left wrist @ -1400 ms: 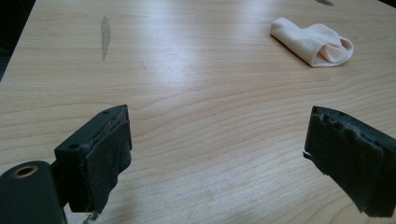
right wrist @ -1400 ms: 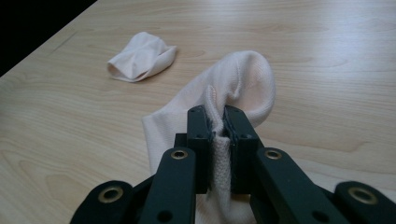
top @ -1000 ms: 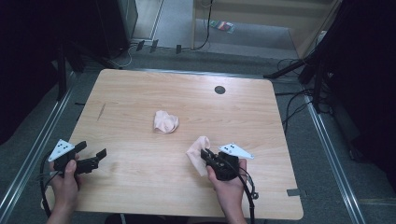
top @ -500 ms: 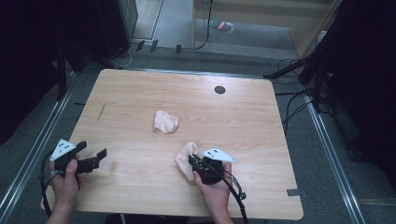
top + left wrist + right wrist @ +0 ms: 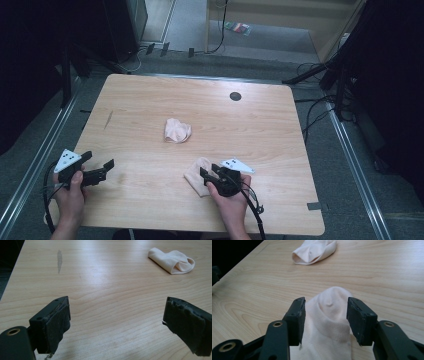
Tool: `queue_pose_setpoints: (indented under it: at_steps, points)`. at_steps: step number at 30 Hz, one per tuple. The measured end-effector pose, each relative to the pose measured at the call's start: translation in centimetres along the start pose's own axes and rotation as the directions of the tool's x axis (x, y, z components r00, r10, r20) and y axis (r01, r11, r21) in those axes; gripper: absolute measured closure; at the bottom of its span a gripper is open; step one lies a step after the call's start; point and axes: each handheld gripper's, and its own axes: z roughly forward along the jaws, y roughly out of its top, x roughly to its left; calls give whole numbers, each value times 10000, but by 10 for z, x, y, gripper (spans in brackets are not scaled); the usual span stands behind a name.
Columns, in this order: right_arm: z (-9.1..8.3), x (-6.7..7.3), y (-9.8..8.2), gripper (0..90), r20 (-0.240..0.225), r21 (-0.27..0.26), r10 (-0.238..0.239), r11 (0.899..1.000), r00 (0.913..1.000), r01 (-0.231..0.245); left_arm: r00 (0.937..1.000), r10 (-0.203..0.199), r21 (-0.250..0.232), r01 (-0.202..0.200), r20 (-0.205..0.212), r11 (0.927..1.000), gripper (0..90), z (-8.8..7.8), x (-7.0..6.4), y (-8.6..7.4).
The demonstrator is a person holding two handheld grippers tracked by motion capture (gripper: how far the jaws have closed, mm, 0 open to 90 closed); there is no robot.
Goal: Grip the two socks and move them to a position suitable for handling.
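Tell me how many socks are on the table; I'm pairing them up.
2. One pale pink sock lies bunched near the table's middle; the other sock lies flat between the right gripper's parted jaws near the front edge.

A pale wooden table (image 5: 140,105) carries two pink socks. One sock (image 5: 177,130) lies near its middle. The other sock (image 5: 196,175) rests toward the near edge.
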Motion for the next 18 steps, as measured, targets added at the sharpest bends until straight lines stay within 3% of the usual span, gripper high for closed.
queue_pose_setpoints:
  at_steps: [4, 9, 18]
  points:
    - [-8, -4, 4, 470, 125, -150, -116, 9998, 9999, 118, 9996, -107, -90, 109, 249, 9999, 79, -1, -8, 3]
    - [-17, -7, 6, 442, 103, -156, -149, 9998, 9998, 150, 9966, 302, -71, -298, 767, 9995, 79, 3, -33, 7]
    - [-27, -8, 6, 416, 146, -73, -434, 9990, 9990, 435, 9802, 934, -9, -947, 1747, 9955, 79, 13, -81, 10]
